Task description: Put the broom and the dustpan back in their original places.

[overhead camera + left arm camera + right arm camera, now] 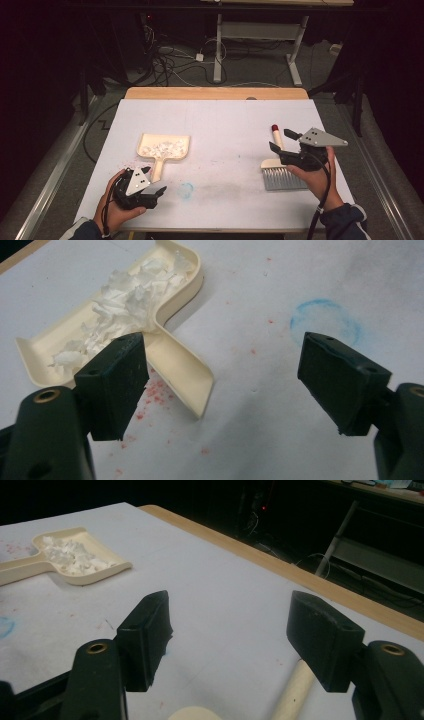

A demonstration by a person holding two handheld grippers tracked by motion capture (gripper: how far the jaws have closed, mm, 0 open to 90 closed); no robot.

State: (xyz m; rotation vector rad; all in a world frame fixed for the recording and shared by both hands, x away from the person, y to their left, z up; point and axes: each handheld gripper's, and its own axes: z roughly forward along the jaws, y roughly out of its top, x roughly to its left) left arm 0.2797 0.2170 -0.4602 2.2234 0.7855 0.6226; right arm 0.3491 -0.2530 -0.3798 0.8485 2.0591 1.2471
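Sweeping done: your dustpan sits full of white scraps, the brush well to its right. Both your left gripper and right gripper gape empty. Next, probably grip the dustpan's handle.

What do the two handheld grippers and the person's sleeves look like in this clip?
Both the left gripper and right gripper are black, each with two blocky black jaws and brass-coloured rings at the jaw bases. Each carries a grey three-cornered plate dotted with small marks, and a black cable trails from the right one. The sleeves are dark blue.
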